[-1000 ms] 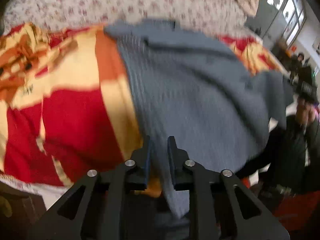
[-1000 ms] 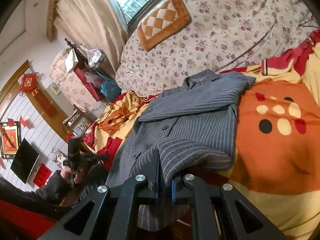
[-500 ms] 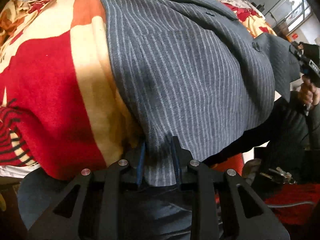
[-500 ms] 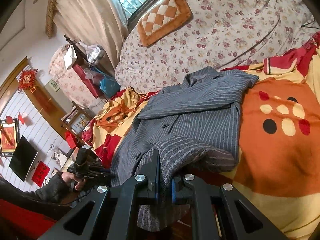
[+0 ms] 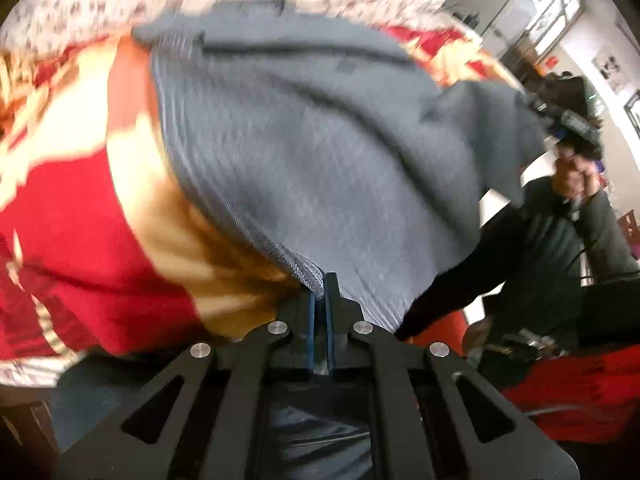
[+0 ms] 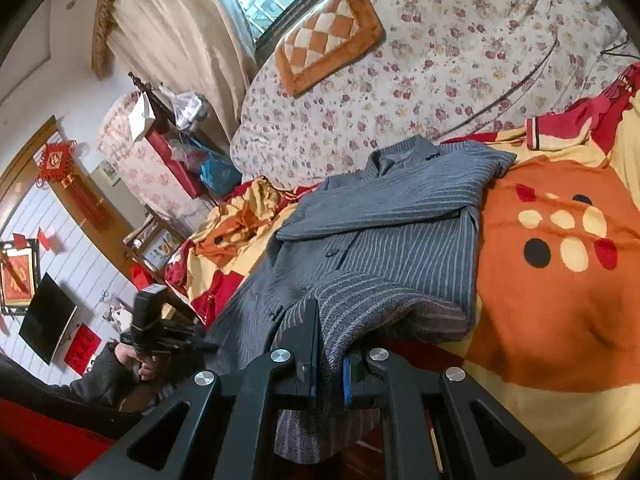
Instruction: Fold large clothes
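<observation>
We see a grey pinstriped woven jacket (image 6: 384, 232) lying on a bed, spread over a fleecy blanket in red, cream and orange blocks (image 6: 552, 300). The cloth looks coarse and ribbed, with thin pale stripes, a notched collar at the far end and dark round buttons down the front. One sleeve is folded flat across the chest.

Right wrist view is sharp. The right claw (image 6: 328, 364) is clamped on a thick rolled bunch of the jacket's near hem, with fabric filling the gap between the blue-lined pads and hanging below them. Only this view shows the floral quilt (image 6: 420, 80) behind the jacket, the orange-and-white diamond-patterned plush cushion (image 6: 328, 36) lying on it, the beige curtain (image 6: 176, 28), the red knot ornament (image 6: 56, 164) on the wall and the dark flat screen (image 6: 44, 316).

Left wrist view is motion-blurred; the stripes smear to plain grey there (image 5: 320, 140). The left claw (image 5: 319, 300) is pinched tight on a thin edge of the jacket hem, pads nearly touching with a sliver of cloth between. This view alone shows the person's dark sleeve (image 5: 540, 248) and the hand holding the other tool at the jacket's right edge.

Both views show the jacket's near edge lifted at the bed's front edge, the rest lying flat.
</observation>
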A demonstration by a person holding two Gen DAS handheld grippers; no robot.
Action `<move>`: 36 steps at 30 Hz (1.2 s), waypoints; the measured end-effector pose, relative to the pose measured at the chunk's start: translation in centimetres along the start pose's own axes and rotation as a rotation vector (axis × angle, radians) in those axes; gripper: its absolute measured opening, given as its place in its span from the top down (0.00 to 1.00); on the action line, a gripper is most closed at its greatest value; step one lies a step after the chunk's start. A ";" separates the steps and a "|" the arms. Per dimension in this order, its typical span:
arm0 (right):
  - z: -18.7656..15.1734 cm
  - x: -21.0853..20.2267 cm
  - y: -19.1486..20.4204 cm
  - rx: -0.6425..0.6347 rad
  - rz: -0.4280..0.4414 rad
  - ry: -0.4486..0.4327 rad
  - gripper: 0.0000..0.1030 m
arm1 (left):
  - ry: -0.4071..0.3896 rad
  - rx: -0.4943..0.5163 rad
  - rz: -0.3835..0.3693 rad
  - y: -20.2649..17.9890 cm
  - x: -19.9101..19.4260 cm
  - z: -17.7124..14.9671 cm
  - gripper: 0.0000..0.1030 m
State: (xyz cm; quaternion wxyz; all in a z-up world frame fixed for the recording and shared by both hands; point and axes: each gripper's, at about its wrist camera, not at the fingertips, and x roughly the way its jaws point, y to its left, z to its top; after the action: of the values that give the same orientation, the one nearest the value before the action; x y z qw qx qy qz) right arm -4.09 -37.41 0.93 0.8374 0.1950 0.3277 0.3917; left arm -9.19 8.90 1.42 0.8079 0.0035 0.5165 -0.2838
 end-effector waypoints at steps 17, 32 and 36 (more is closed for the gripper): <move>4.7 -0.1 -3.1 0.167 -0.054 -0.101 0.93 | -0.362 -0.356 -0.089 8.3 -6.3 8.1 0.98; 16.0 7.9 -8.8 0.299 -0.235 -0.156 0.93 | -0.408 -0.515 0.091 17.9 -3.8 21.3 0.98; 18.2 10.7 -10.6 0.294 -0.299 -0.138 0.93 | -0.364 -0.464 0.171 19.1 -0.6 24.8 0.98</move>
State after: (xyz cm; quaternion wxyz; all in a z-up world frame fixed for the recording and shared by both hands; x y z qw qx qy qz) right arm 19.45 -36.83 3.43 0.8691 0.2909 0.3483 0.1970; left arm 20.08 17.81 7.97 0.8874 -0.1887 0.4119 -0.0850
